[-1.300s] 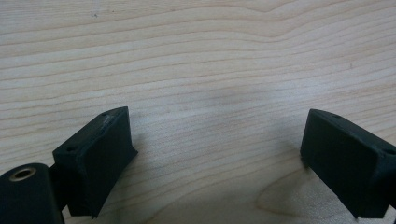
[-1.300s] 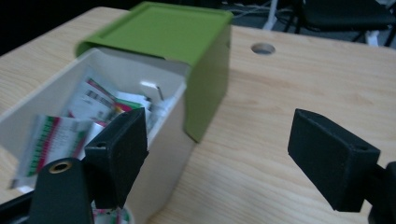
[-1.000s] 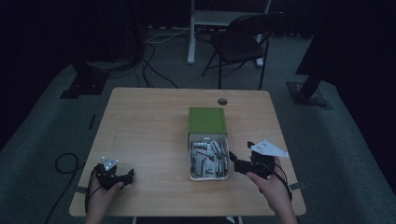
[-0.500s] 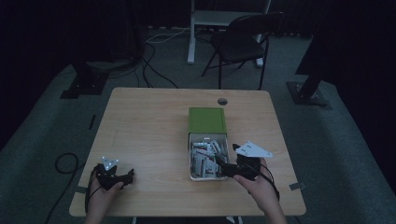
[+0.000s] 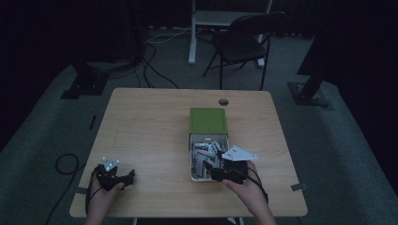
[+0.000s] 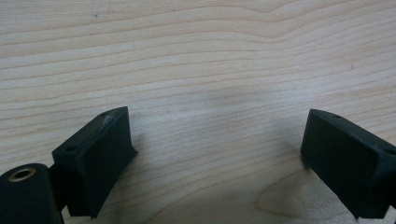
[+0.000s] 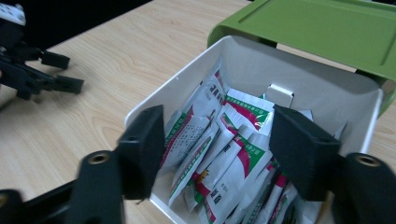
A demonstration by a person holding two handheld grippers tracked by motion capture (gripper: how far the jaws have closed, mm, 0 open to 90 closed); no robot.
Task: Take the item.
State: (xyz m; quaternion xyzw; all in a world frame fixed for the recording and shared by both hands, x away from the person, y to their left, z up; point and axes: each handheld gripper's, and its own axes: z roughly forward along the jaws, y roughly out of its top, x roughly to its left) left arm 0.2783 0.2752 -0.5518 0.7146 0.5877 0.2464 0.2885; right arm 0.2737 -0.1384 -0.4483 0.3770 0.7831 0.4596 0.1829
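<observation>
While my right tongs (image 7: 215, 154) hung over the near end of the white rectangular plastic box (image 7: 327, 93), their jaws had just been closing and stood half spread, pinching nothing. The white, green and red foil sachets (image 7: 224, 154) lay heaped in the box directly below and between those jaws, with the pads just above them, not pressing on them. The flat green plastic lid (image 5: 208, 120) lay just beyond the box's far end. My left tongs (image 6: 217, 154) sat well off to the left, jaws spread wide over the bare pale wooden table (image 6: 196, 56).
</observation>
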